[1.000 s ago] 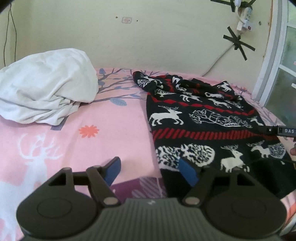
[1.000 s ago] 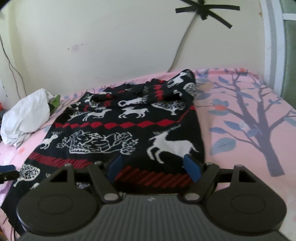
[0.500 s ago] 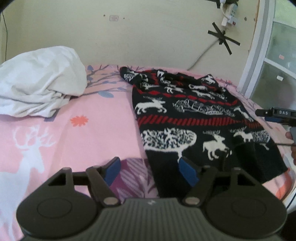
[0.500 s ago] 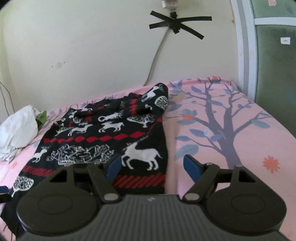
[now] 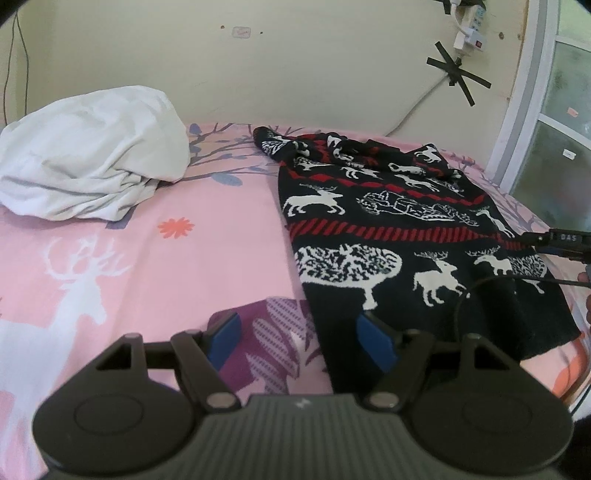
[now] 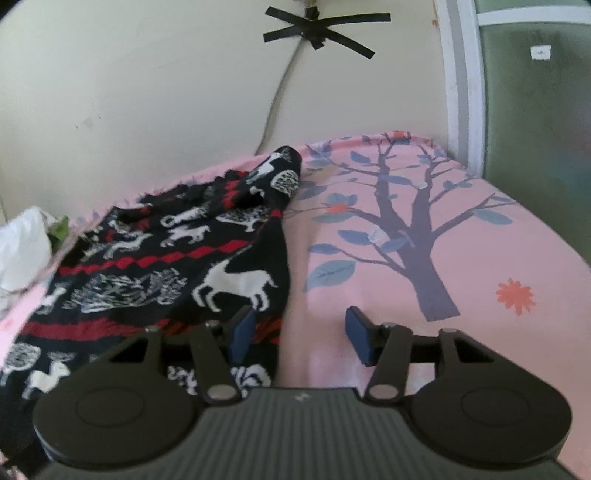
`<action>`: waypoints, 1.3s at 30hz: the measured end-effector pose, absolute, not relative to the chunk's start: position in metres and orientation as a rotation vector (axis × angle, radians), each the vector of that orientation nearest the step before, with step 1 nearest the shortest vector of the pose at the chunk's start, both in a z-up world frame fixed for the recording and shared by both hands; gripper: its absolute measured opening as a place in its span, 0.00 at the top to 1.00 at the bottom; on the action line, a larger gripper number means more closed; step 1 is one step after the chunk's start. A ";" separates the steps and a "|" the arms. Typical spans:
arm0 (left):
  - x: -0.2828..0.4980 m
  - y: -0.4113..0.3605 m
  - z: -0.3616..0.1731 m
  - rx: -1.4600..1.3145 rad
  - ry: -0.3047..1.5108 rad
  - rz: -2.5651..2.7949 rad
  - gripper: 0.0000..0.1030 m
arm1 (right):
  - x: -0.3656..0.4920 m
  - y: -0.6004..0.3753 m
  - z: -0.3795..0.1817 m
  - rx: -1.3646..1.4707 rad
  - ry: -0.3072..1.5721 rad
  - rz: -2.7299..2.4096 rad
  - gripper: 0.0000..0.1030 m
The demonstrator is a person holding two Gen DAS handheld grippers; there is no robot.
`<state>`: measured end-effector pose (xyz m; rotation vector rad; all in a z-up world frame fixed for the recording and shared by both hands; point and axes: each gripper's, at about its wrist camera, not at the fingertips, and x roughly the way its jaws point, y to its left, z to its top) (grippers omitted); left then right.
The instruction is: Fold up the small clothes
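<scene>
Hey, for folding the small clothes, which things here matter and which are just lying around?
For the job:
black reindeer sweater, lying spread on the bed
left gripper, open
right gripper, open

Lying about:
white crumpled cloth
pink bedsheet
wall cable with black tape cross

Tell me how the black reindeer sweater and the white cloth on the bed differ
The sweater is black with white deer and red bands; the white cloth is plain. The sweater lies spread mostly flat, rumpled only at its far end; the white cloth sits bunched in a raised heap. The sweater is nearer the window side, the cloth opposite. Both rest on the pink bedsheet, ungripped.
</scene>
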<state>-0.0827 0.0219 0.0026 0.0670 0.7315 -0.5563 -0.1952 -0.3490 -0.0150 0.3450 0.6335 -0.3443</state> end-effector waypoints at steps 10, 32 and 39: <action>-0.079 0.025 0.001 0.027 0.743 -0.530 0.11 | -0.207 -0.329 -0.020 0.366 0.631 -0.163 0.50; -0.072 0.044 0.010 -0.041 0.785 -0.526 0.29 | -0.225 -0.379 -0.017 0.636 0.501 -0.189 0.27; -0.071 0.046 0.014 -0.029 0.780 -0.523 0.29 | -0.267 -0.428 0.043 0.480 0.257 -0.531 0.27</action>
